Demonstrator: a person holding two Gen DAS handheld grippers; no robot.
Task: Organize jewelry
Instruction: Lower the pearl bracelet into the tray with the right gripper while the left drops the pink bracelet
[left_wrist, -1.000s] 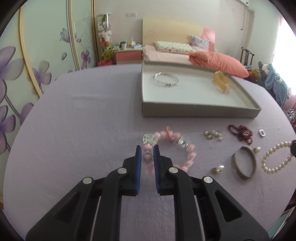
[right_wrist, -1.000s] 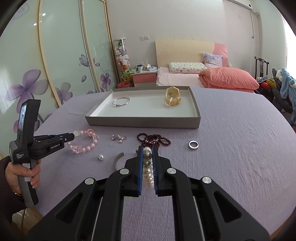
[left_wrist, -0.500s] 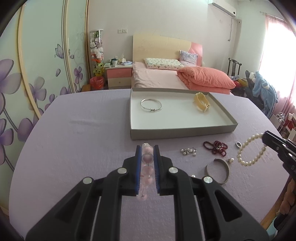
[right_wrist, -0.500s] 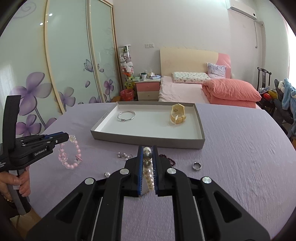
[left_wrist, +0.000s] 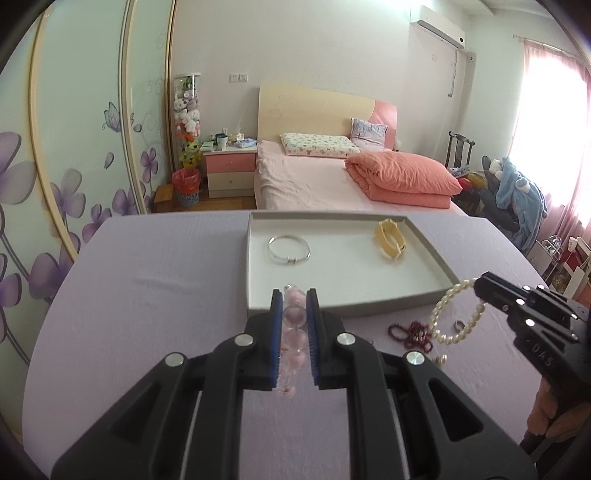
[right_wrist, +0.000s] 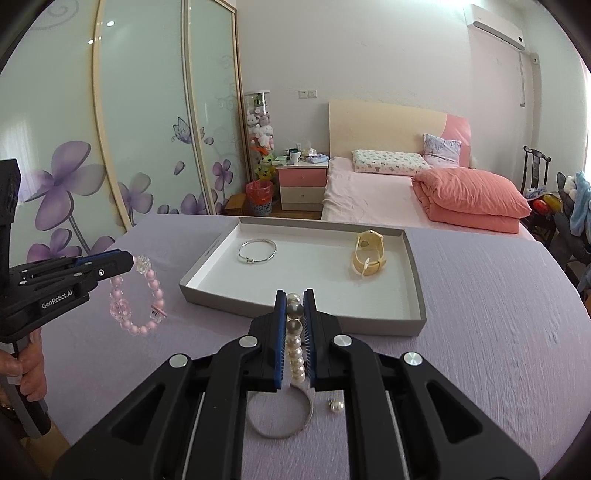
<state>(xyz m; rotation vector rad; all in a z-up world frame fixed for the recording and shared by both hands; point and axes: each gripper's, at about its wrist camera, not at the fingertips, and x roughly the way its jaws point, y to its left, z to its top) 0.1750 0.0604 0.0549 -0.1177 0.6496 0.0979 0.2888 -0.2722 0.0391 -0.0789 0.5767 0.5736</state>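
My left gripper (left_wrist: 294, 295) is shut on a pink bead bracelet (left_wrist: 293, 317) and holds it in the air before the near wall of the grey tray (left_wrist: 255, 306). The bracelet hangs from it in the right wrist view (right_wrist: 136, 295). My right gripper (right_wrist: 294, 295) is shut on a white pearl bracelet (right_wrist: 295, 347), lifted in front of the tray (right_wrist: 417, 321). The pearls dangle in the left wrist view (left_wrist: 458, 314). In the tray lie a silver bangle (left_wrist: 289, 249) and a yellow cuff (left_wrist: 390, 243).
On the purple tablecloth near the tray lie a dark red bead string (left_wrist: 410, 332), a small ring (left_wrist: 459, 325), a grey bangle (right_wrist: 284, 417) and a loose pearl earring (right_wrist: 336, 405). A bed (left_wrist: 332, 177) and wardrobe doors stand beyond the table.
Both grippers have lifted their bracelets off the cloth and risen higher, moving closer to the tray. Both stay shut.
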